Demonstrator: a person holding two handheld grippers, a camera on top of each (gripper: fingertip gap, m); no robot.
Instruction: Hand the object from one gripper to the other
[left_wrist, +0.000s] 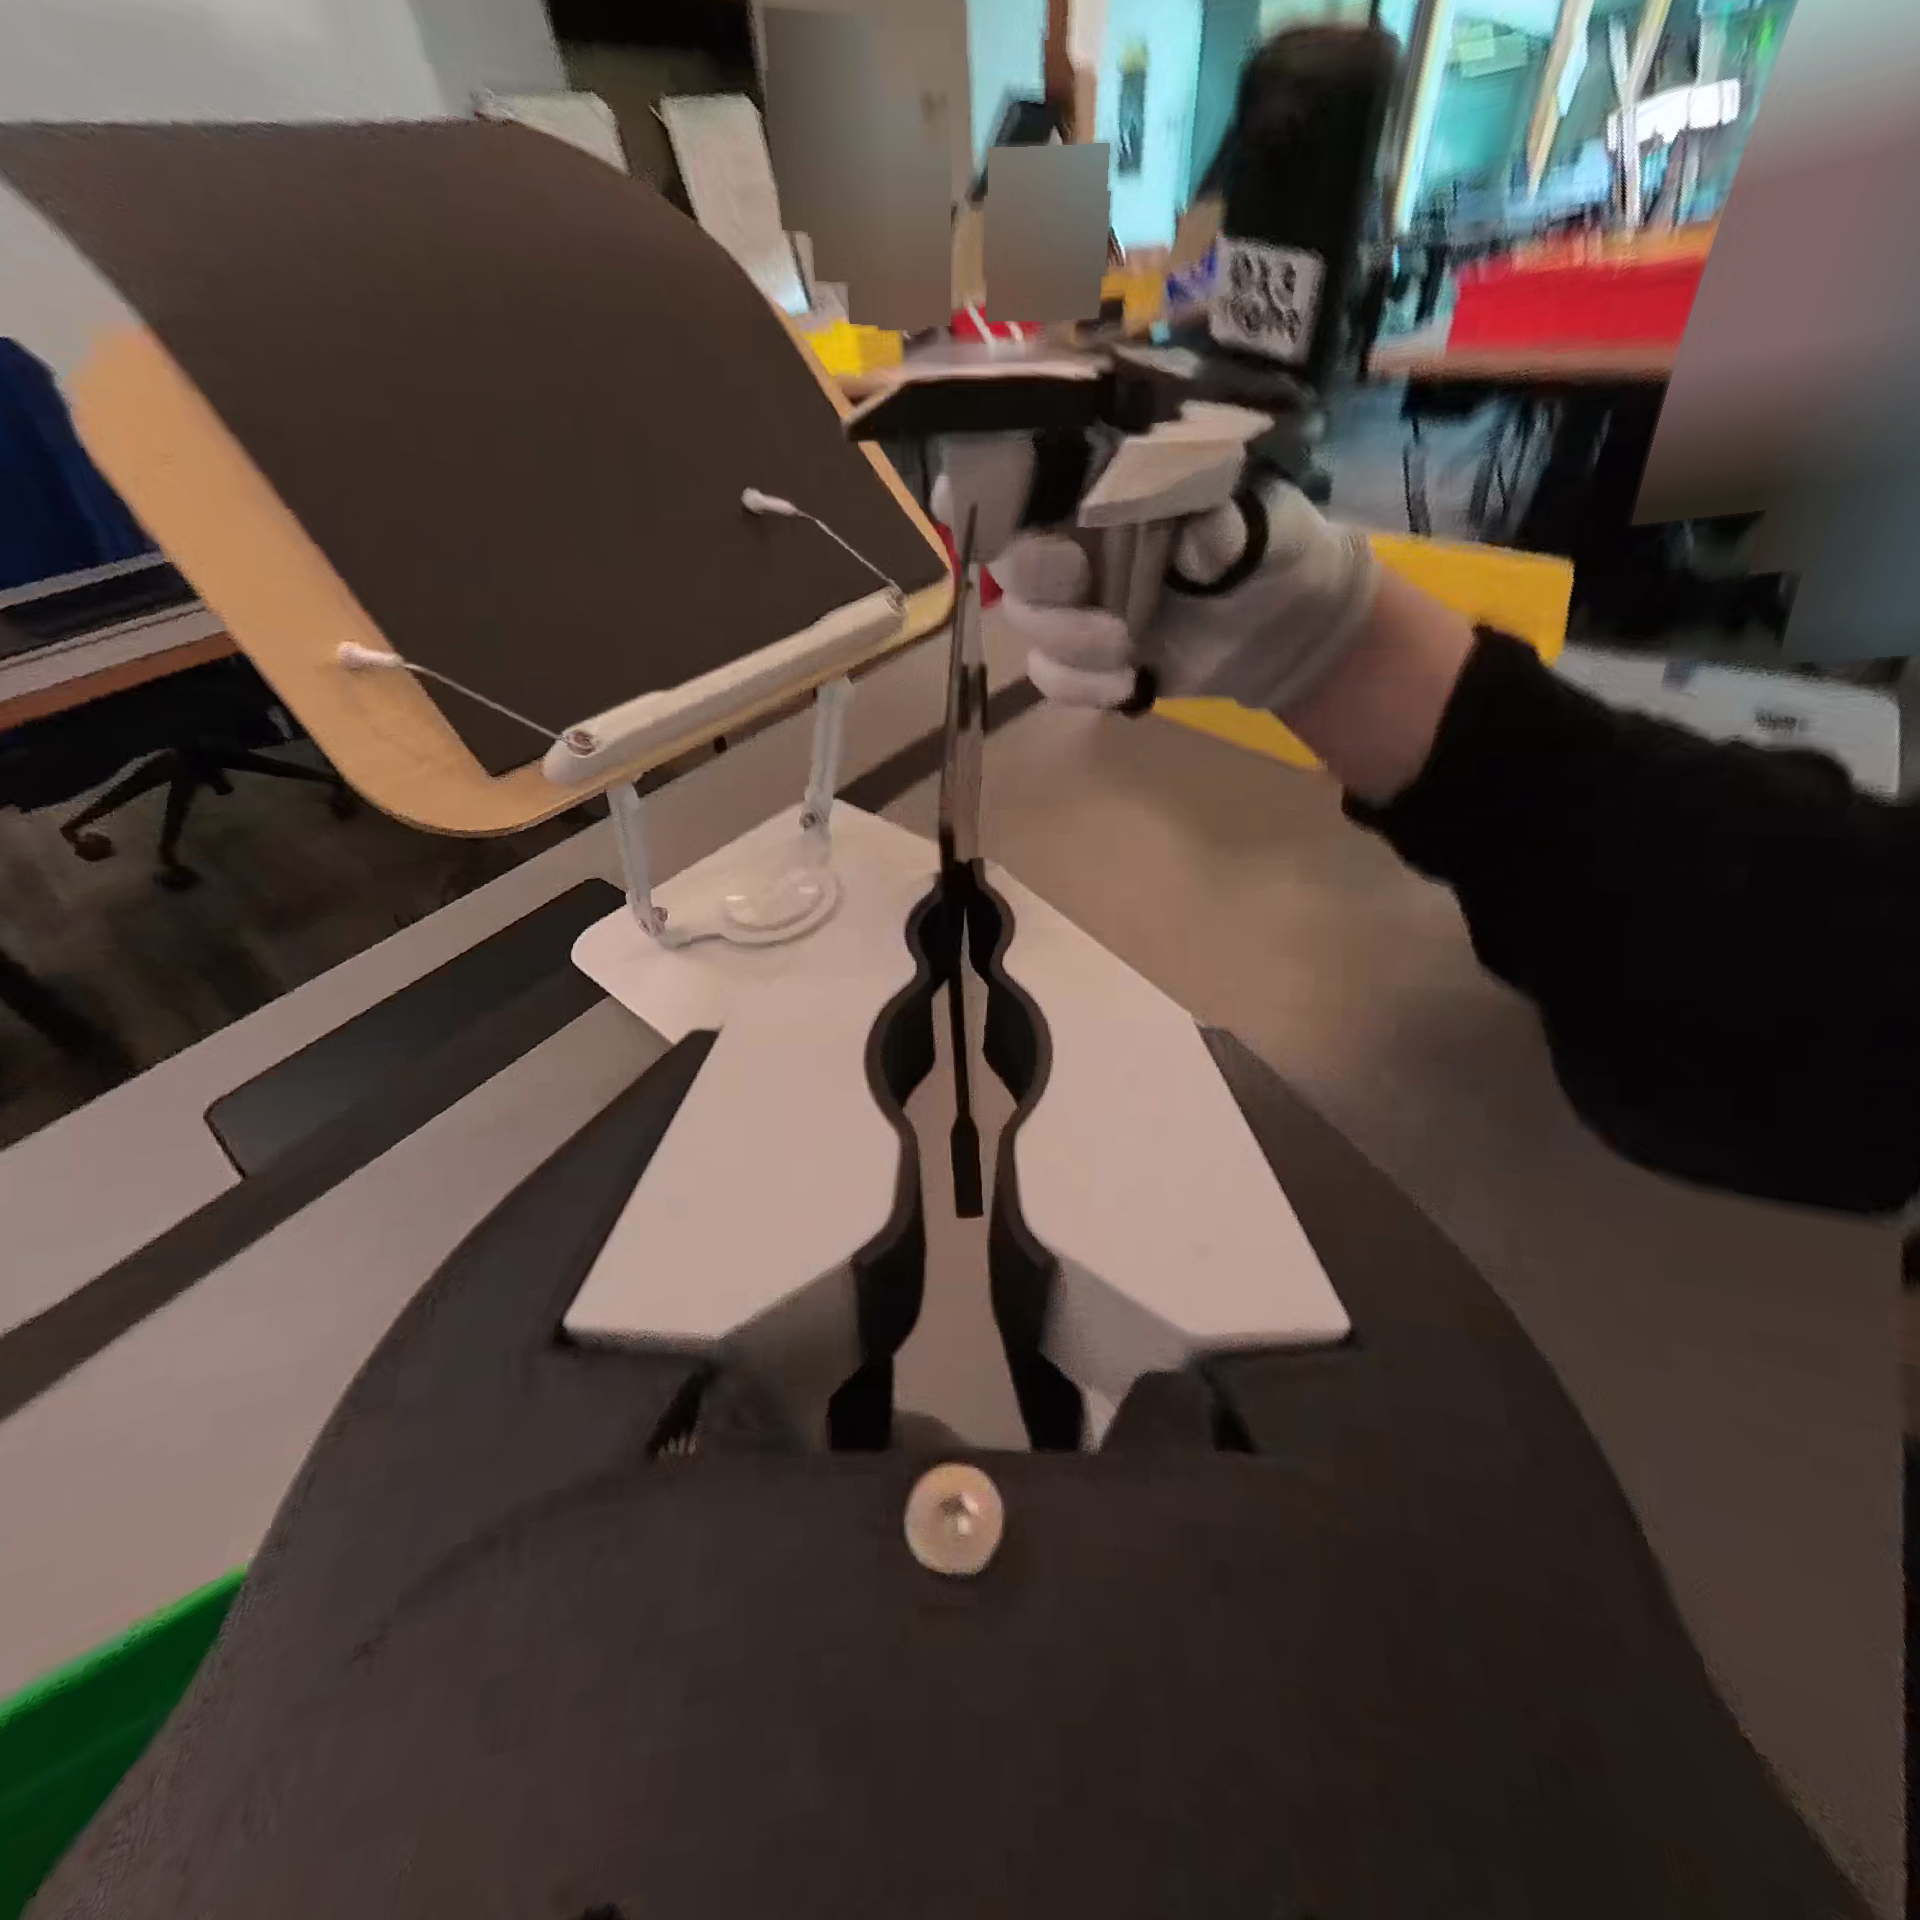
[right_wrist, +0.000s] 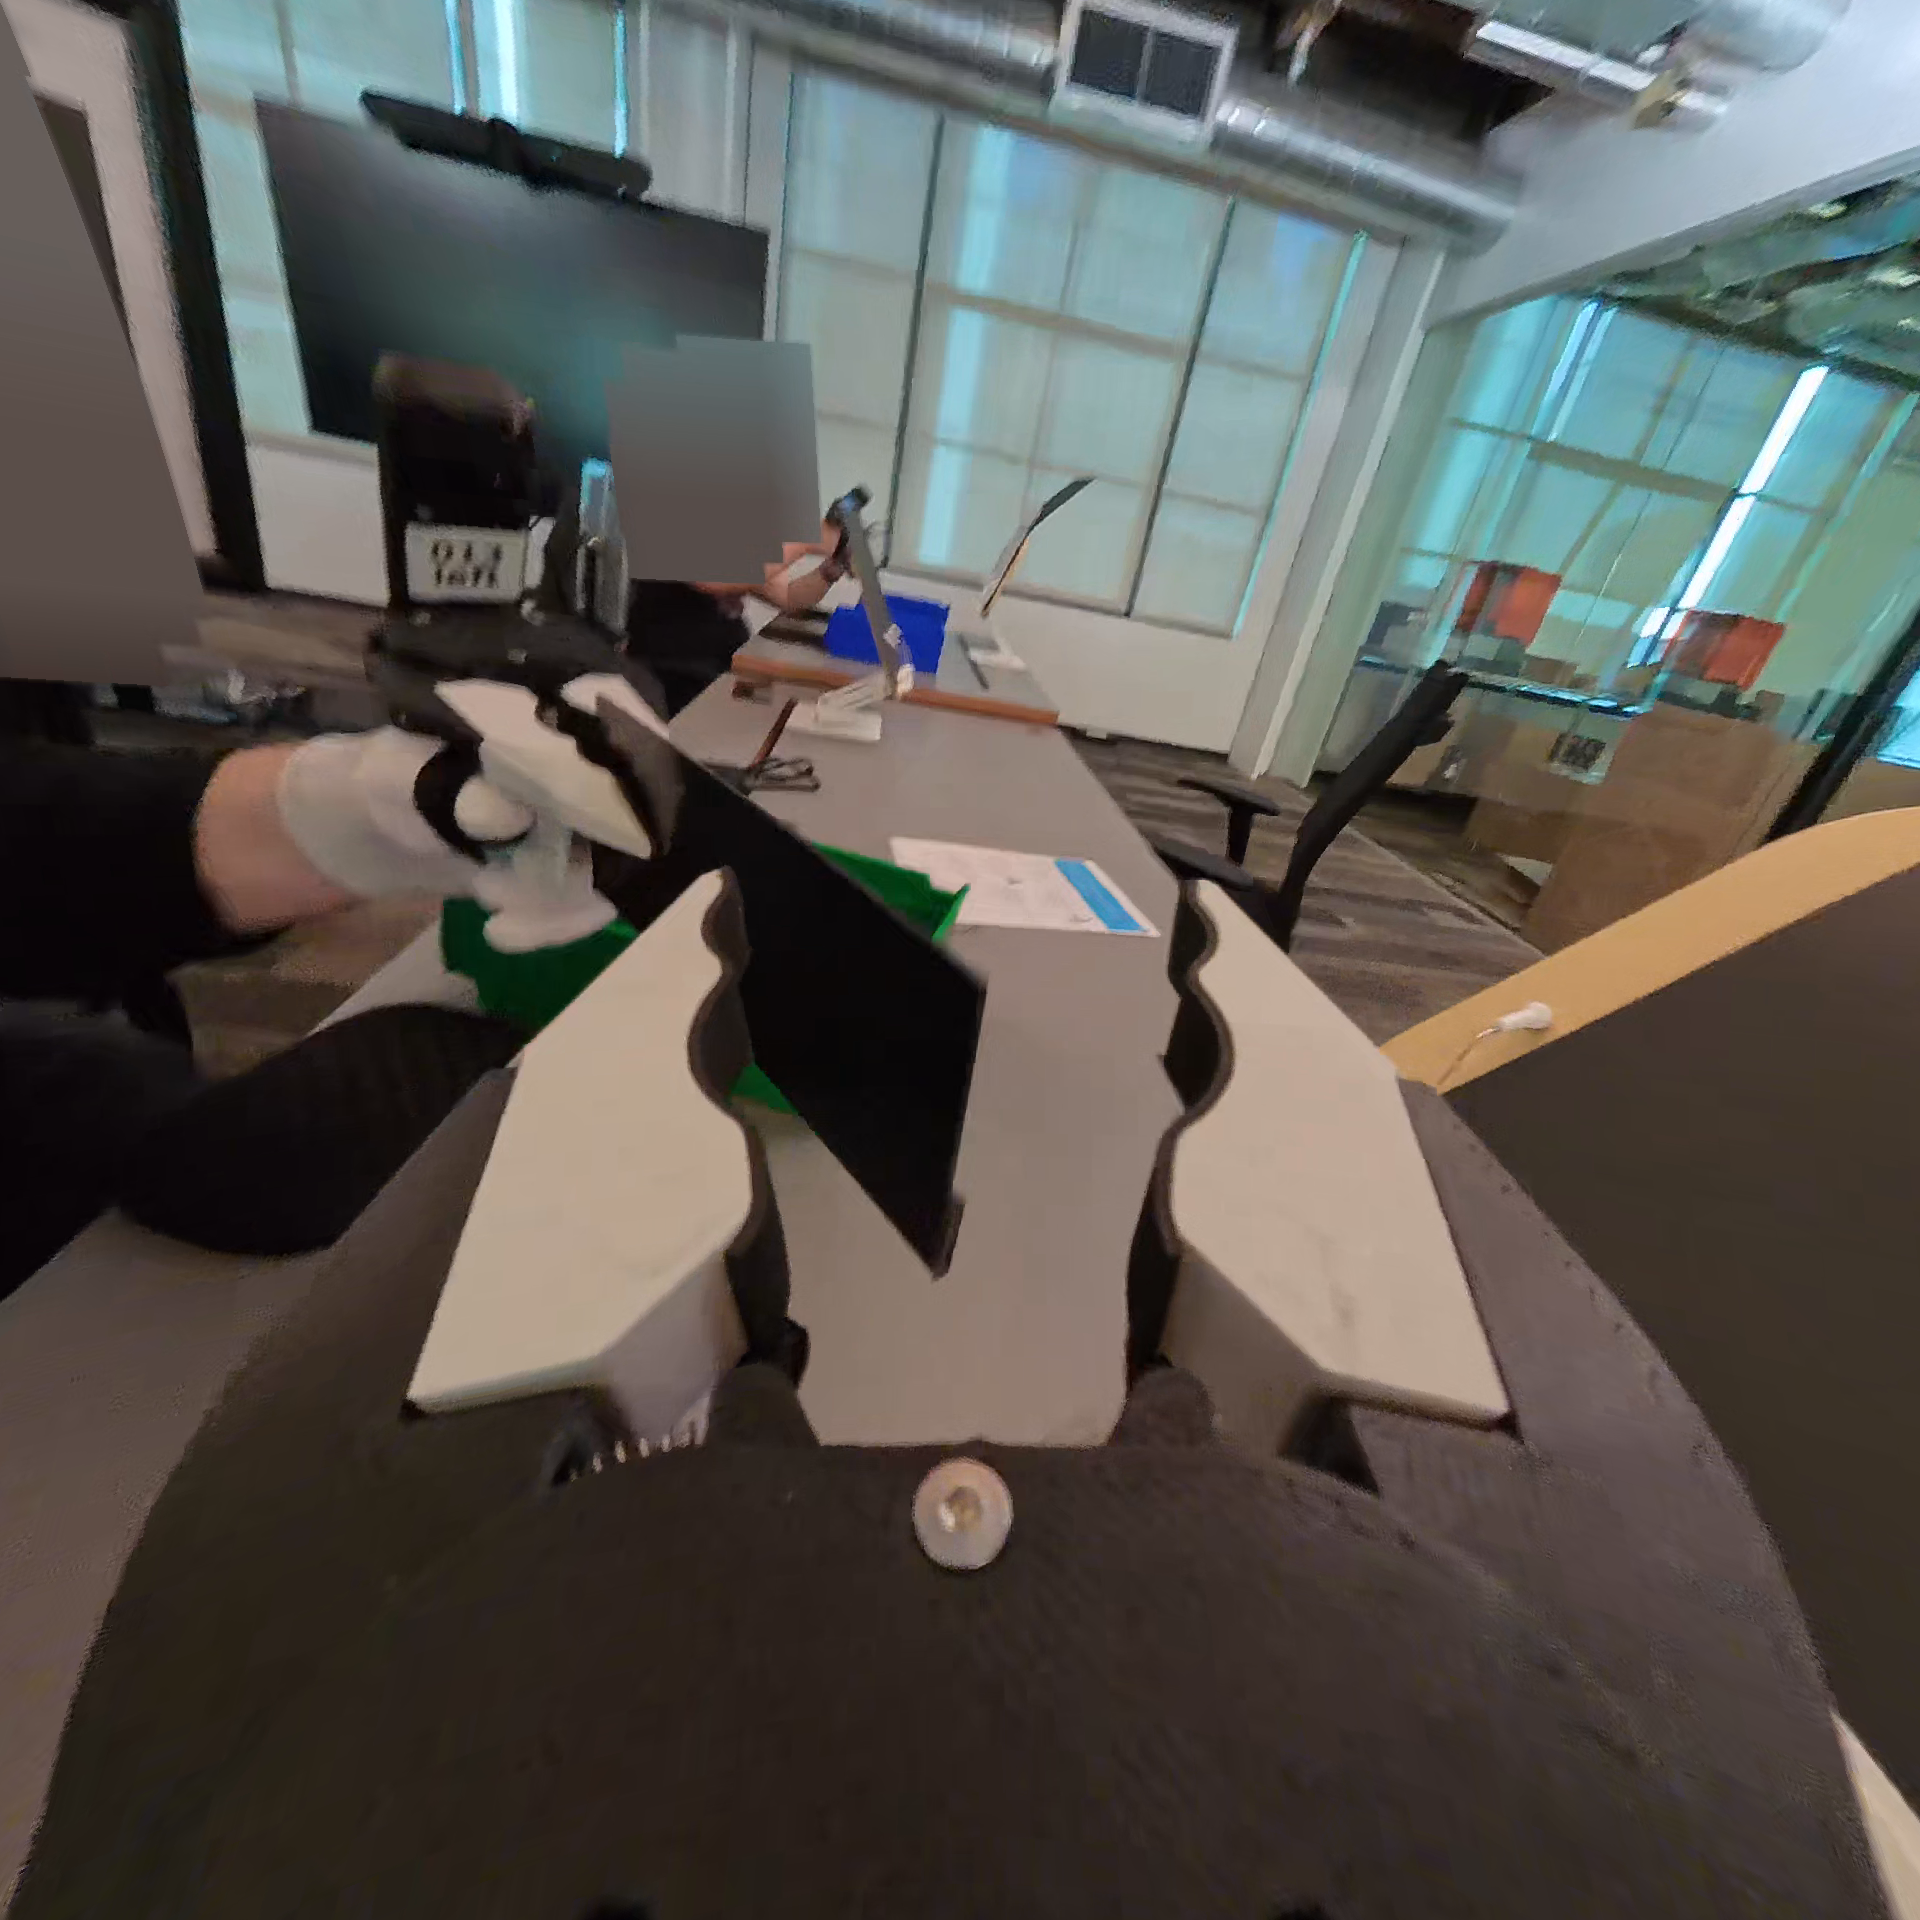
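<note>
**Handover mid-way: plate in left grip, right not on it yet**

Left gripper (left_wrist: 961, 925) is clamped on a thin black plate (left_wrist: 961, 790), seen edge-on in its own camera, pinched near the fingertips with a short tail running back between the fingers. Right wrist view shows the same plate (right_wrist: 831, 987) as a flat dark sheet sticking out from the left gripper (right_wrist: 623, 769) and reaching into the gap of the right gripper (right_wrist: 956, 966). Right's fingers are spread wide; the plate sits close to the left-hand finger (right_wrist: 623, 1091) and well apart from the other. Can't tell if it touches that near finger.

Both tools are held up above the grey table (right_wrist: 987, 790), with a tilted book stand (left_wrist: 468, 416) just beside and a green bin (right_wrist: 540, 977) below.

Risks:
- Plate is tilted and off-centre in the right gap. Closing from here likely catches it on a corner or skewed, so it pivots.
- Left letting go before right is firmly closed drops the plate onto the table or into the bin.
- Thin, smooth sheet: probably slips under a light pinch.
- Stand is near; a swing sideways could knock it.
</note>
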